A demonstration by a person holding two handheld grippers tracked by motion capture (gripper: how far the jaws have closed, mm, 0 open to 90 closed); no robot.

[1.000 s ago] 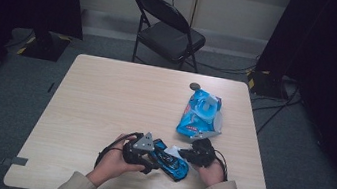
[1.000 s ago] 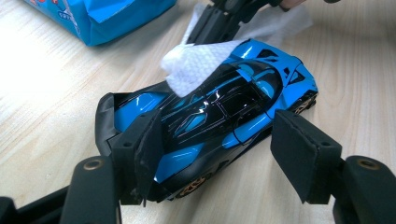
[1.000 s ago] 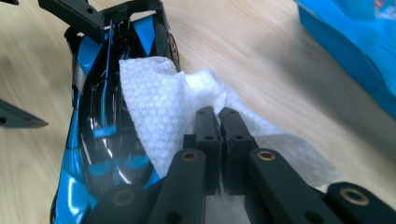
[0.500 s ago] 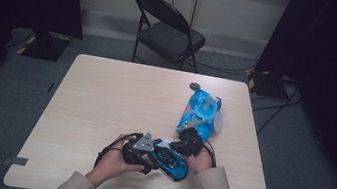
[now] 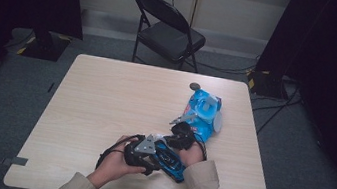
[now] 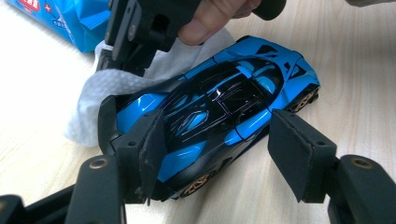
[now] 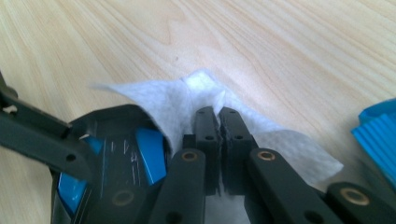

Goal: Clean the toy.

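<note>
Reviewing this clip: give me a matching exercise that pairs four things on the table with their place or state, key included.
Things:
1. toy car
2. white wipe
3. blue wipes pack
4. folding chair

Places or states:
A. pinched in the shut right gripper
B. stands on the floor beyond the table
C. sits between the left gripper's jaws
D. lies on the table's right half

Pairs: 1-C, 2-A, 3-D, 4-B

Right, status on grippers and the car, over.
Left gripper straddles the blue toy car, right pad off it. Right gripper shut on white wipe at the car's end. Nothing in the way.
</note>
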